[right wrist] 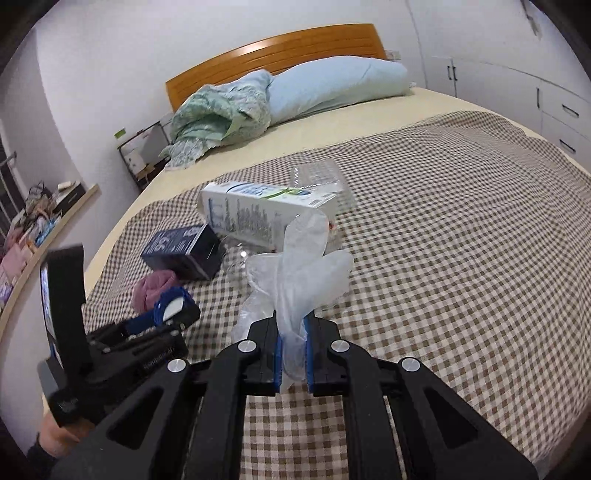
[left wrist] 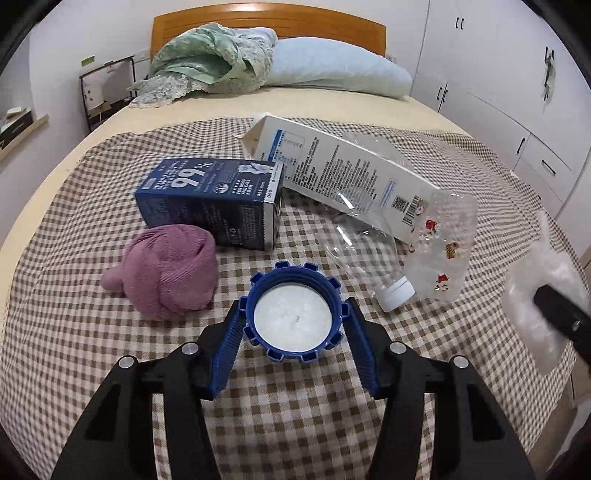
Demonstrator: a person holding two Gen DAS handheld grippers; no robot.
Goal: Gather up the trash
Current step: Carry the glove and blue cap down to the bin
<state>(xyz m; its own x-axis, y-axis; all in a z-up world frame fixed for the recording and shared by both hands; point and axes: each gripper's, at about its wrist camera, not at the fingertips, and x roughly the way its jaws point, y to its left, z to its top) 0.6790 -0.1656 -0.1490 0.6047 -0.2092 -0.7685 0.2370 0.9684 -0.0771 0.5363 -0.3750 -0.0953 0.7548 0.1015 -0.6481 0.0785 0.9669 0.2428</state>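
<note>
My left gripper (left wrist: 293, 314) is shut on a blue notched bottle cap (left wrist: 293, 312) with a white liner, held just above the checkered cloth (left wrist: 295, 424). My right gripper (right wrist: 293, 328) is shut on a clear plastic glove (right wrist: 303, 277), which also shows at the right of the left wrist view (left wrist: 543, 306). On the cloth lie a dark blue carton (left wrist: 214, 199), a white milk carton (left wrist: 347, 173), a crushed clear plastic bottle (left wrist: 373, 240) with a white cap, a clear printed wrapper (left wrist: 443, 251) and a balled purple cloth (left wrist: 166, 269).
The bed has a wooden headboard (left wrist: 269, 22), a green blanket (left wrist: 207, 62) and a light blue pillow (left wrist: 340, 70) at the far end. White cabinets (left wrist: 517, 92) stand on the right. A shelf (right wrist: 48, 221) with clutter runs along the left wall.
</note>
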